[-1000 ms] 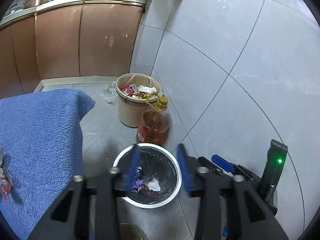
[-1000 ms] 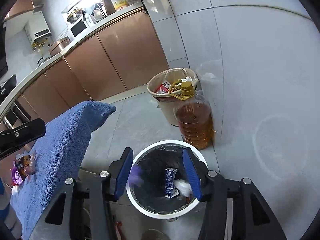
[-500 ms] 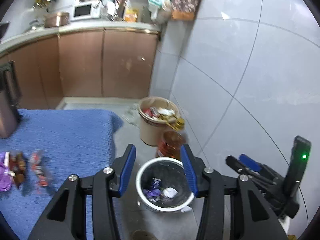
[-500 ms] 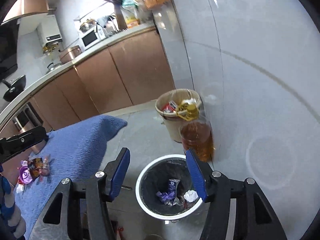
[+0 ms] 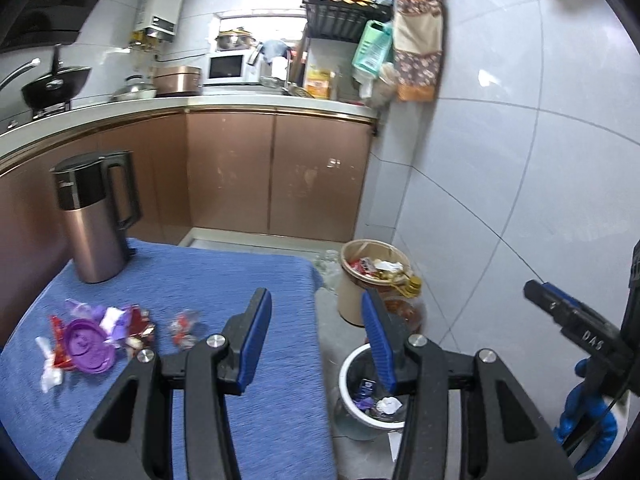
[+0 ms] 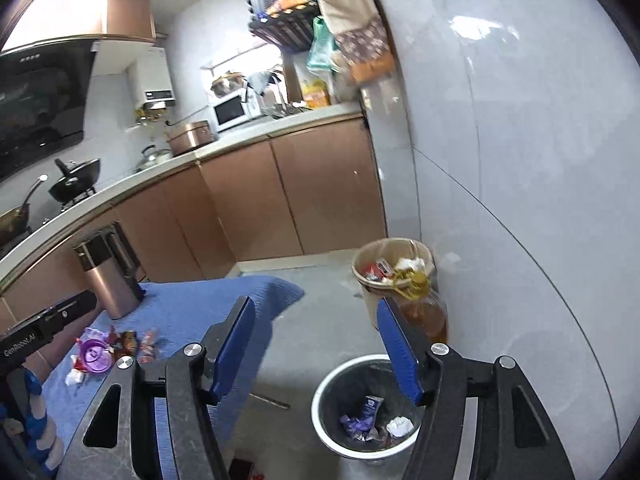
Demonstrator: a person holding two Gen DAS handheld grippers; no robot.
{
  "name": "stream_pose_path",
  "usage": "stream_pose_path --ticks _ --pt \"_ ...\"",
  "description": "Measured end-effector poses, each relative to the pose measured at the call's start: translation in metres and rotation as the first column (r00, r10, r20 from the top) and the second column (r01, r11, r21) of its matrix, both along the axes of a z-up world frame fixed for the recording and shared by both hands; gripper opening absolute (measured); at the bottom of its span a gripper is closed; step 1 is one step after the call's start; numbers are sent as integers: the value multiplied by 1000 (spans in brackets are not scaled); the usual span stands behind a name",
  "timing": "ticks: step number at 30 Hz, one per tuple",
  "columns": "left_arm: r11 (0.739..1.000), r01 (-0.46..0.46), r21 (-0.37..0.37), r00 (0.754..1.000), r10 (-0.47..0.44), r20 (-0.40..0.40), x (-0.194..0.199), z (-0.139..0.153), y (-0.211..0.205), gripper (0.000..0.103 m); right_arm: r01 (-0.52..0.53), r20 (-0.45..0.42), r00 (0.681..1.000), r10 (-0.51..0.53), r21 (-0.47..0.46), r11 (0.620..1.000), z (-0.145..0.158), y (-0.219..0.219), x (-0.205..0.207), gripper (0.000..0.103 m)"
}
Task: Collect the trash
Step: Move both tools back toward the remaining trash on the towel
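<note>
On the floor by the tiled wall stands a small bin with a white rim (image 6: 326, 384) and a dark liner. Inside it lie a small blue carton (image 6: 370, 407), a purple wrapper (image 6: 354, 424) and a crumpled white paper (image 6: 400, 426). Behind it stands a beige bin (image 6: 394, 258), full of packets and paper up to the rim. An oil bottle with a yellow cap (image 6: 422, 310) stands in front of the beige bin, just beside the wall.

The trash that is not yet collected lies on the table with the blue cloth (image 5: 256, 280): a purple lid (image 5: 86, 344) with candy wrappers (image 5: 132, 322) around it. A brown electric kettle (image 5: 94, 216) stands upright at the far corner of the cloth.

The left gripper (image 5: 316, 338) has its jaws apart, with nothing between them. The right gripper (image 6: 320, 350) is opening its jaws, and they also hold nothing.

The left view shows the wrappers near and large, and also a blue glove (image 5: 584, 412) under the other tool at the right edge. The right view looks deeper into the white-rimmed bin, and it shows the black range hood (image 6: 40, 100) over the stove.
</note>
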State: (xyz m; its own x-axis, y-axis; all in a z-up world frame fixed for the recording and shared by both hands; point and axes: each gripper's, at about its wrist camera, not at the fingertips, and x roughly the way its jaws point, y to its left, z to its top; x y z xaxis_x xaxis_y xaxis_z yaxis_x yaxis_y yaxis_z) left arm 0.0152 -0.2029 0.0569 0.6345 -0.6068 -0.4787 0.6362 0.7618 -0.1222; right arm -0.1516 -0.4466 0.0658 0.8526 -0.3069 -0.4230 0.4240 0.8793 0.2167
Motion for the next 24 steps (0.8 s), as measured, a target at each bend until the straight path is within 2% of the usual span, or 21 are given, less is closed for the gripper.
stream_pose_path --ticks 11,17,24 --pt "986 -163 -19 987 163 4 9 -5 105 45 -77 19 997 78 -50 996 24 38 10 61" --pt "960 -274 -55 962 273 -22 11 -18 173 45 -115 14 993 116 -73 991 32 60 20 63" --pt "921 -385 -69 920 376 -106 17 -50 248 45 -171 -14 985 171 -87 981 35 88 38 63"
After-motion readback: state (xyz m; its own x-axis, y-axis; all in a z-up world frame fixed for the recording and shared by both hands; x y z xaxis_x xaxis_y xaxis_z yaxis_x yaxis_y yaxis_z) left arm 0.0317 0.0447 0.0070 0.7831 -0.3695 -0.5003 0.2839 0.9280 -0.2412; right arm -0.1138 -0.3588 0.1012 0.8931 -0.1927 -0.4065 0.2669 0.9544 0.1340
